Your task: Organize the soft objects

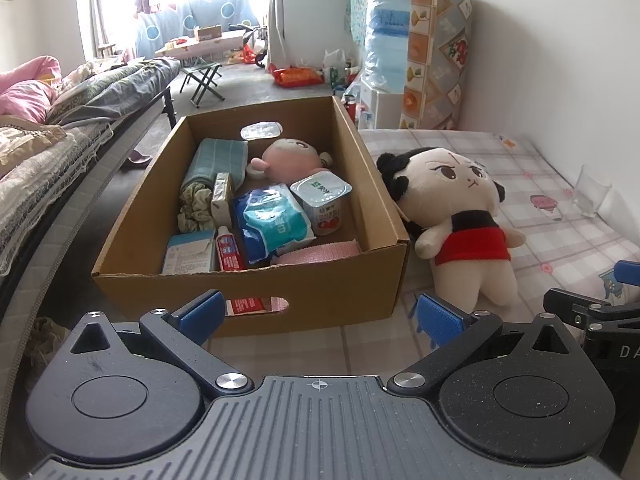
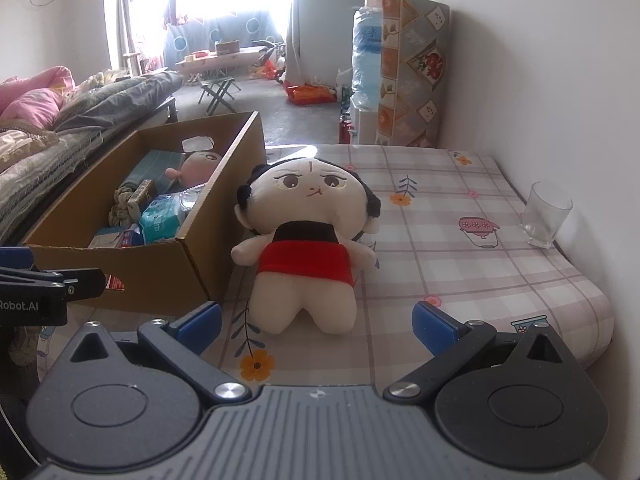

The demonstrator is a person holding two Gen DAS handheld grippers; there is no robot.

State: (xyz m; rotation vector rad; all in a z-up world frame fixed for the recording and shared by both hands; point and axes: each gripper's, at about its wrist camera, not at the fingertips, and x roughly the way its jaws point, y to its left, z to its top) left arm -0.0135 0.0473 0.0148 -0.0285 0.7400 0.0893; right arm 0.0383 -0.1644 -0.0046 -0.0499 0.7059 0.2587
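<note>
Left gripper (image 1: 320, 318): jaws spread wide, ribbed blue pads (image 1: 202, 312) holding nothing. Right gripper (image 2: 316, 322): likewise spread and empty, doll at 12 o'clock just beyond its tips.

Plush doll (image 2: 306, 240): cream fabric, black hair, red skirt, lying face-up on checked floral cloth (image 2: 460, 280), touching the box wall at its 9 o'clock.

Cardboard box (image 1: 376, 200): rectangular, open-topped, oval handle cutout. Inside: pink plush toy (image 1: 292, 156) at 12 o'clock, folded teal towel (image 1: 218, 158) at 11, foil-lidded plastic cup (image 1: 322, 200), crinkled wipes pack (image 1: 270, 222) at centre, toothpaste tube (image 1: 229, 250) at 7.

Clear glass tumbler (image 2: 545, 216): upright, well apart at the doll's 3 o'clock.
</note>
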